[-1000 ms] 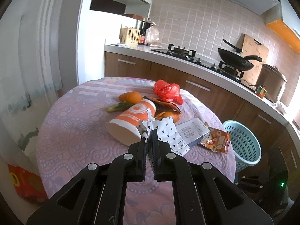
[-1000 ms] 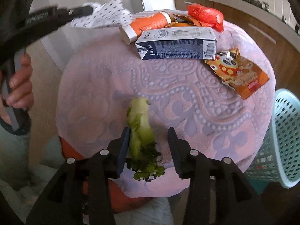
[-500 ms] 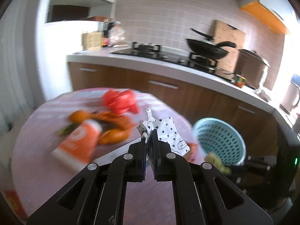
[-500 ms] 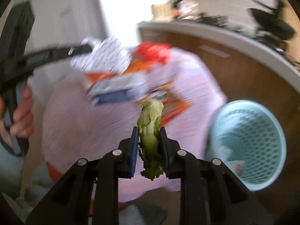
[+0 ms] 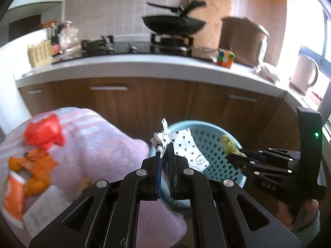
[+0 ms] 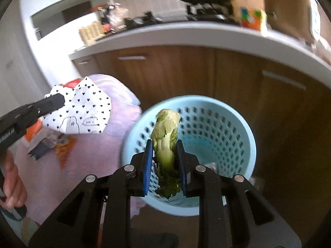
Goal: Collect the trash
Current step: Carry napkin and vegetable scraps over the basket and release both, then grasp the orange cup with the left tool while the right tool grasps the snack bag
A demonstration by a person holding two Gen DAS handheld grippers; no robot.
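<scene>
Over the blue basket [image 6: 238, 124] beside the round table, your right gripper [image 6: 164, 155] was clamped on a limp green vegetable stalk [image 6: 165, 142], its blue pads pressing both sides and the pale cut end pointing up and away from you. From the left wrist view that same gripper [image 5: 233, 155] reached in from the right with the stalk [image 5: 228, 145] above the basket's [image 5: 217, 163] far side. Your left gripper [image 5: 164, 157] was closed tight on a crumpled white paper printed with little black hearts [image 5: 186, 148], which stuck up past the fingertips and hung in front of the basket's near rim. In the right wrist view the paper [image 6: 80, 111] hung at the table's edge, just left of the basket, with your left hand [image 6: 11, 186] on the handle below. On the pink tablecloth [image 5: 93, 144] lay more trash, blurred: a red plastic bag [image 5: 44, 132], orange peel and wrappers [image 5: 31, 165], and an orange-and-white cup [image 5: 12, 198] on its side. Behind, a wok [image 5: 173, 23] sat on the stove on the white counter [image 5: 144, 64] above wooden cabinets.
</scene>
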